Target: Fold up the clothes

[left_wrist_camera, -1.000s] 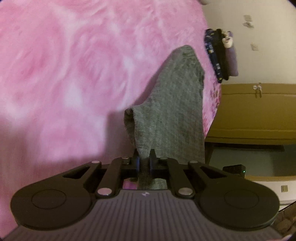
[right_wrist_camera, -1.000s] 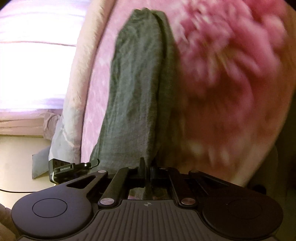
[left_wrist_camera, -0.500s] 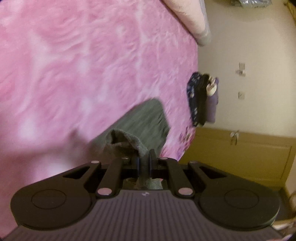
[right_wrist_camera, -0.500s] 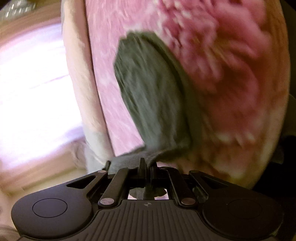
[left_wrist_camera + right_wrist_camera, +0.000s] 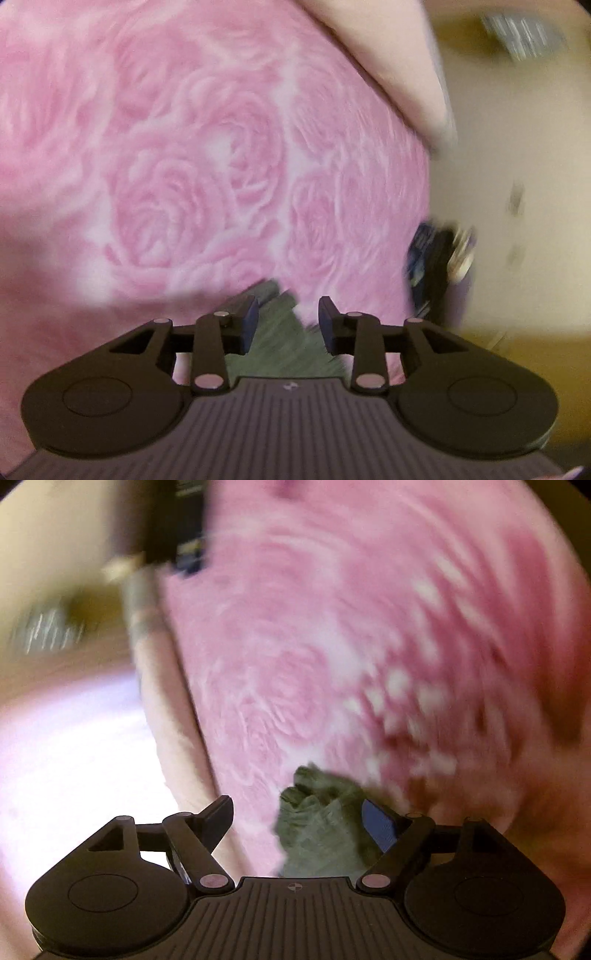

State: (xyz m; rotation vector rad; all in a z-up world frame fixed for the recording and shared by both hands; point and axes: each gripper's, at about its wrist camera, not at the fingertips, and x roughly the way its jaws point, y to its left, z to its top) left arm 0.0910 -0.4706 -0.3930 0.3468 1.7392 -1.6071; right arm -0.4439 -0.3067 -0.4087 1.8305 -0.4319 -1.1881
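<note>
A grey knitted garment (image 5: 284,343) lies on the pink rose-patterned blanket (image 5: 192,177), blurred by motion. My left gripper (image 5: 288,317) hovers just over its edge with its jaws opening; the cloth shows in the gap but the pads do not press on it. In the right wrist view the same grey garment (image 5: 317,834) lies bunched on the blanket (image 5: 332,664). My right gripper (image 5: 306,816) stands wide with its jaws opening, the cloth loose between them and nearer the right finger.
A pale pillow (image 5: 399,62) lies at the blanket's far edge. Dark blue clothing (image 5: 428,258) hangs at the bed's right side against a cream wall (image 5: 517,129). In the right wrist view a pale bed edge (image 5: 173,709) and bright floor (image 5: 66,746) lie left.
Both grippers were shut on the lifted grey garment and carried it across the blanket. Now both have let go, and the garment lies low on the blanket.
</note>
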